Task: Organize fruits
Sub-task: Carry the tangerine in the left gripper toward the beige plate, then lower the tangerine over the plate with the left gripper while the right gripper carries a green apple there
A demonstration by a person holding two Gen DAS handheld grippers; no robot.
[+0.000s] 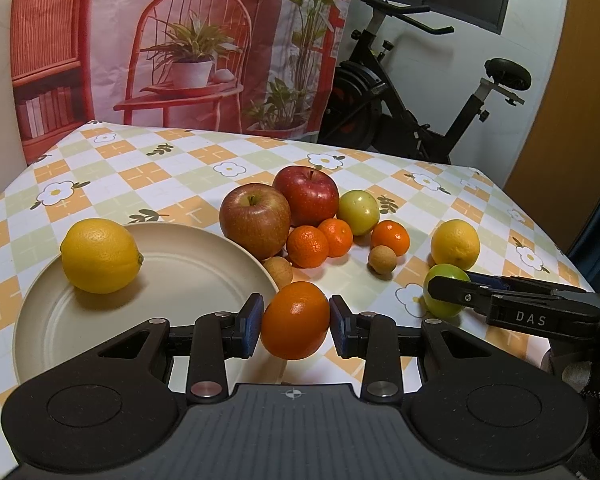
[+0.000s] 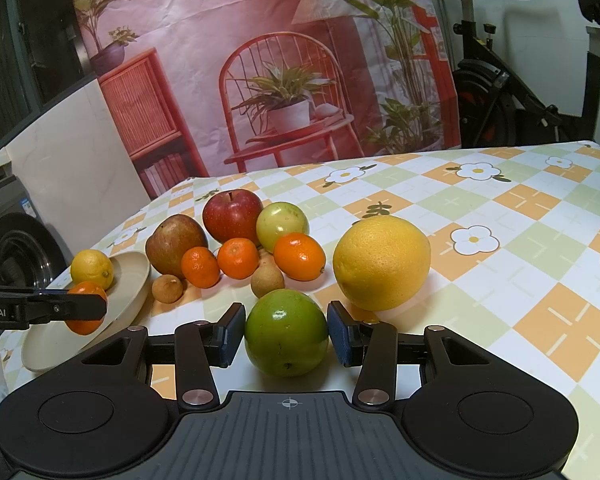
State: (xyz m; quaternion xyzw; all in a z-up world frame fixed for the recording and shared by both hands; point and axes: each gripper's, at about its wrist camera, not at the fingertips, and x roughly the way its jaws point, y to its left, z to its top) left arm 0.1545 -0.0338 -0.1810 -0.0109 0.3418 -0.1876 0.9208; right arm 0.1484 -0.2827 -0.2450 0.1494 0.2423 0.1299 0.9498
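L gripper (image 1: 296,322): jaws part-open, blue pads pressed on both sides of an orange mandarin (image 1: 295,320), gripped, held just off the near rim of the beige plate (image 1: 172,280). In the right wrist view the same mandarin hangs in front of the plate's rim, clear of the tabletop (image 2: 520,248).

R gripper (image 2: 286,334): jaws part-open too, pads tight on a green fruit (image 2: 286,332); can't tell if it's lifted or touching the cloth.

Outward from there: one lemon (image 1: 100,255) lies on the plate, far-left part. Plate sits near the tabletop's left edge. Just right of the plate, toward the tabletop's middle, a cluster: two red apples (image 1: 255,220), touching; a pale green fruit (image 1: 358,212) beside the farther apple; three small mandarins (image 1: 307,246) in front; two small brown round fruits (image 1: 382,260), one against the plate rim, one beside the right mandarin. A second lemon (image 2: 382,262) lies apart from the cluster on its right, just beyond the R gripper's green fruit.

Behind the far edge: printed backdrop (image 2: 260,60), exercise bike (image 1: 420,100).
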